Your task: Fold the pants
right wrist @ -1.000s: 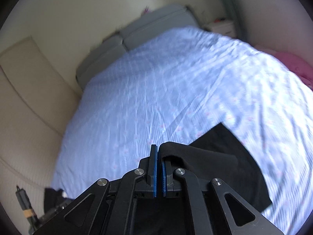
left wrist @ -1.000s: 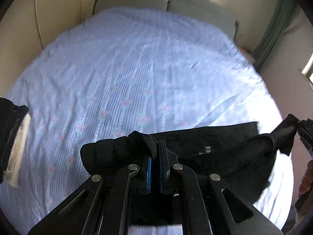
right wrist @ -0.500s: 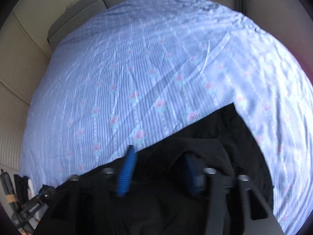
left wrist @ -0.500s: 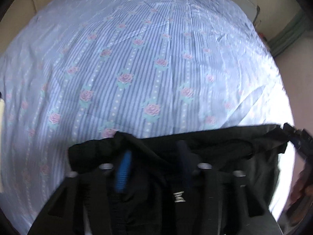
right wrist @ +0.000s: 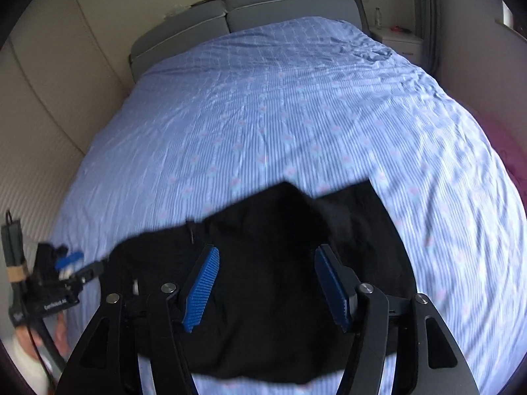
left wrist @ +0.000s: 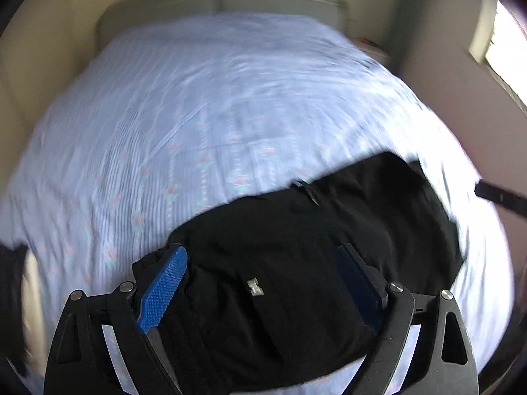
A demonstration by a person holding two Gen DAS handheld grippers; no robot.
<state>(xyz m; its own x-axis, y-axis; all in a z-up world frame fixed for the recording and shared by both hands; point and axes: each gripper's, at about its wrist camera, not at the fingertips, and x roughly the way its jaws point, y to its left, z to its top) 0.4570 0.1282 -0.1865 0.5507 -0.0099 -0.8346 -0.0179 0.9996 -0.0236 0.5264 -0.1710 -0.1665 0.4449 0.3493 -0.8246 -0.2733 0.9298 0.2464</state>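
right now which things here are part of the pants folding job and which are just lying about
Part of the job:
black pants, on the bed
left claw, opening, clear of the cloth
right claw, opening, clear of the cloth

Just lying about:
grey headboard
white nightstand
bottle on it

I am working in a home bedroom: a wide bed [right wrist: 296, 115] under a blue striped, flowered sheet fills my view. A grey padded headboard [right wrist: 263, 6] stands against the cream wall, with a white nightstand [right wrist: 398, 41] and a curtain [right wrist: 426, 16] beside it.
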